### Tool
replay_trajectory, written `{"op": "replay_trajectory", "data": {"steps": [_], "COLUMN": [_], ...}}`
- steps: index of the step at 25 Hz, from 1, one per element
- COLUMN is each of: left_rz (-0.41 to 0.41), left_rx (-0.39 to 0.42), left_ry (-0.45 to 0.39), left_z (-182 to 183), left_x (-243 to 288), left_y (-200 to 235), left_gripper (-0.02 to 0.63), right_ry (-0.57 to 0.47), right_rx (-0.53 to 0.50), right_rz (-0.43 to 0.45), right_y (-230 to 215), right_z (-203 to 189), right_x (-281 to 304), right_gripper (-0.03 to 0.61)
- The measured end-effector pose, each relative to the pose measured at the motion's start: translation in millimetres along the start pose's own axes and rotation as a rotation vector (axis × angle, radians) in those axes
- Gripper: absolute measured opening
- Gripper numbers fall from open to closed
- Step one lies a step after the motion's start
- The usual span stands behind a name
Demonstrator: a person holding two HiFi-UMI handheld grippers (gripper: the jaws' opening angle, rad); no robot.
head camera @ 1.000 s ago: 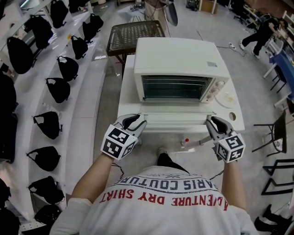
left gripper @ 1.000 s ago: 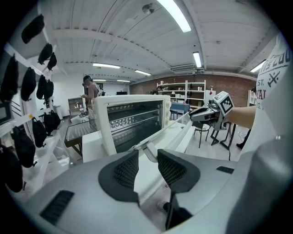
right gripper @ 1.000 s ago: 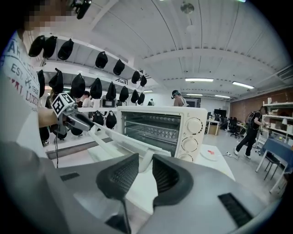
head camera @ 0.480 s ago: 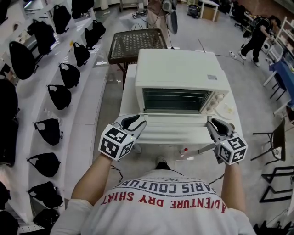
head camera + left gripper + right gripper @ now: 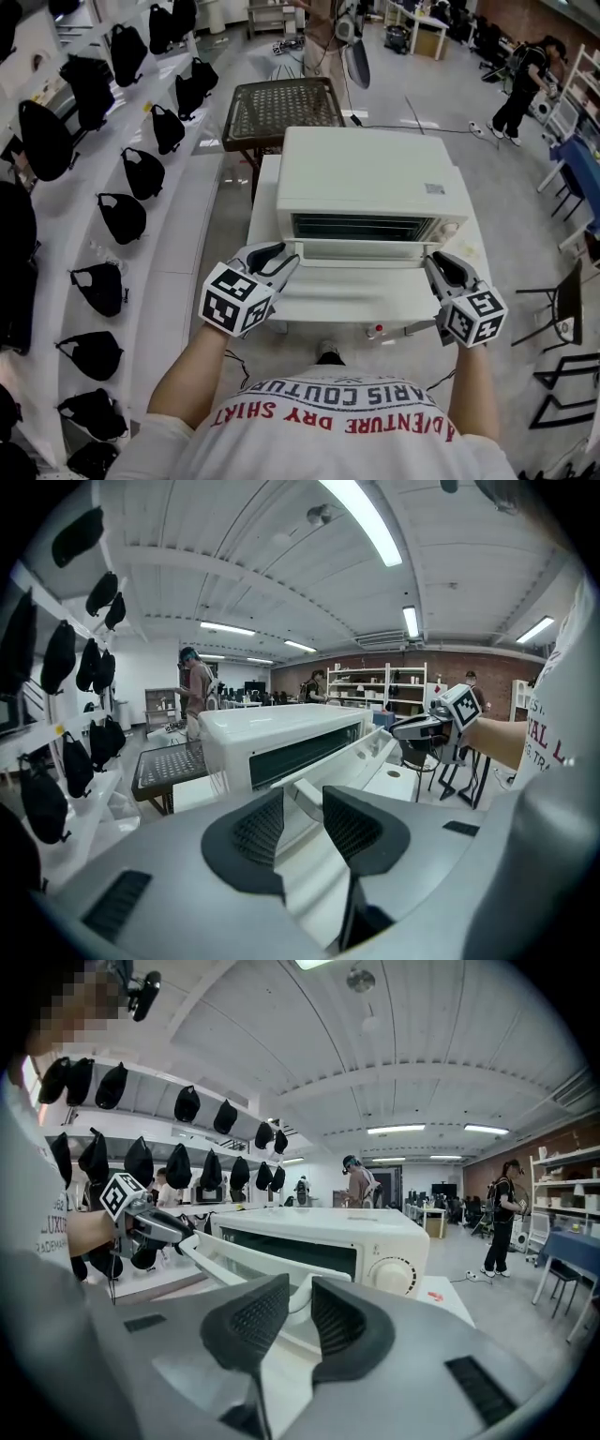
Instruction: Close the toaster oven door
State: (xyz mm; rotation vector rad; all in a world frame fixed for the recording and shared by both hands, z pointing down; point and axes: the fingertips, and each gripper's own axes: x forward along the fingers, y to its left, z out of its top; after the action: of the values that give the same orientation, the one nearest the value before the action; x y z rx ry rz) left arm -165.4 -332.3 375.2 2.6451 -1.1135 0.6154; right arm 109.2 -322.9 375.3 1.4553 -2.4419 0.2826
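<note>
A white toaster oven (image 5: 370, 173) stands on a white table (image 5: 476, 242). Its door (image 5: 352, 281) hangs partly raised, tilted up toward the oven front. My left gripper (image 5: 286, 255) is shut on the door's left corner; in the left gripper view the door edge (image 5: 375, 752) runs out from between its pads (image 5: 258, 829). My right gripper (image 5: 433, 262) is at the door's right corner, its jaws closing with the corner between them. In the right gripper view that gripper (image 5: 300, 1312) has the white door end in its narrow gap, with the oven's knob (image 5: 392, 1274) beyond.
A dark mesh table (image 5: 279, 89) stands behind the oven. White shelves with several black bags (image 5: 122, 216) run along the left. A person (image 5: 520, 75) stands far right and dark chairs (image 5: 562, 281) stand close on the right. A small red-capped thing (image 5: 378, 329) shows below the door's front edge.
The door has come up from lying flat and now hides more of the oven window. Both grippers have risen with it. The right jaws have narrowed.
</note>
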Motion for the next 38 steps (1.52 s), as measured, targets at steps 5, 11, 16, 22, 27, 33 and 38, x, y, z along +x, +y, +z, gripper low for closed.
{"op": "replay_trajectory", "data": {"steps": [5, 11, 16, 22, 27, 33, 38], "left_rz": [0.003, 0.017, 0.021, -0.021, -0.024, 0.008, 0.033], "left_rx": [-0.005, 0.009, 0.039, 0.013, -0.009, 0.0, -0.012], "left_ry": [-0.025, -0.033, -0.023, -0.017, -0.03, -0.028, -0.04], "left_z": [13.1, 25.8, 33.4, 34.0, 33.1, 33.2, 32.2], "left_x": [8.1, 17.8, 26.2, 26.4, 26.5, 25.9, 15.1], "left_y": [10.9, 24.8, 32.2, 33.2, 34.7, 35.4, 26.6], "left_gripper": [0.147, 0.138, 0.129, 0.124, 0.132, 0.137, 0.079], "right_ry": [-0.009, -0.012, -0.01, -0.018, -0.027, -0.04, -0.094], "right_rx": [0.011, -0.039, -0.079, -0.074, -0.068, -0.05, -0.044], "right_rz": [0.003, -0.03, -0.065, -0.048, -0.04, -0.045, -0.035], "right_y": [-10.0, -17.0, -22.2, -21.9, -22.4, -22.5, -7.2], "right_z": [12.0, 26.2, 34.3, 36.9, 37.0, 36.8, 38.4], "right_x": [10.1, 25.6, 37.2, 42.4, 42.6, 42.3, 29.1], "right_gripper": [0.063, 0.058, 0.03, 0.026, 0.026, 0.026, 0.026]}}
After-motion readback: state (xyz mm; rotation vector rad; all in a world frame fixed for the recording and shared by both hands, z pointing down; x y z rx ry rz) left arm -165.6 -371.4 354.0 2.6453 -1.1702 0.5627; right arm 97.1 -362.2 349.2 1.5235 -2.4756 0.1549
